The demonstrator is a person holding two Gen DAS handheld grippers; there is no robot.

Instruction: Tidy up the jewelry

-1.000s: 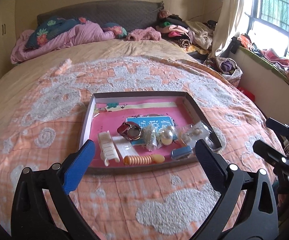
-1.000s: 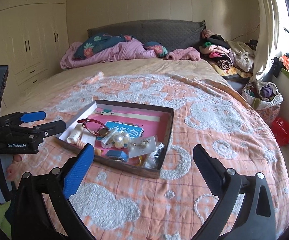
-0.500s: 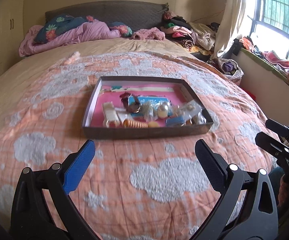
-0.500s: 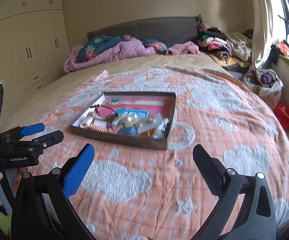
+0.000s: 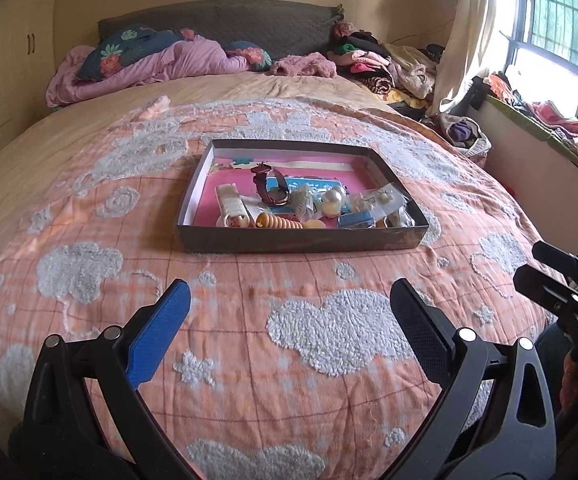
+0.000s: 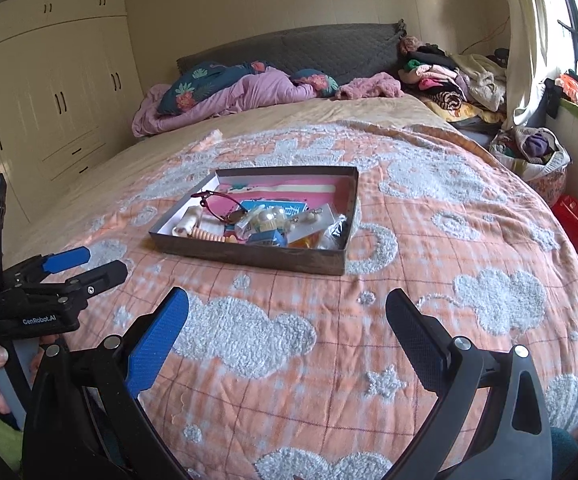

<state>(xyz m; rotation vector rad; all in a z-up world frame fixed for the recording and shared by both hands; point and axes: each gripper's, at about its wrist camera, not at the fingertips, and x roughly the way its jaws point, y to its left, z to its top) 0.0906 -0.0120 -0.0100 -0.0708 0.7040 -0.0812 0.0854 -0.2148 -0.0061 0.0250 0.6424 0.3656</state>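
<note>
Reads "GenRobot.AI" in white on the left gripper (image 6: 85, 266), jaws spread and empty, as on the right gripper (image 6: 287, 318). Sits mid-bed (image 5: 89, 216), well apart from both: shallow dark box (image 5: 301, 240) with watch (image 5: 271, 188), pearls (image 5: 333, 202), earring packets (image 5: 381, 200); blue card's print too small to read, near wall hiding front items.

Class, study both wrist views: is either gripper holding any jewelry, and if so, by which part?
Nothing is held. The left gripper and right gripper are both open and empty above the bedspread, well short of the tray where the jewelry lies.
</note>
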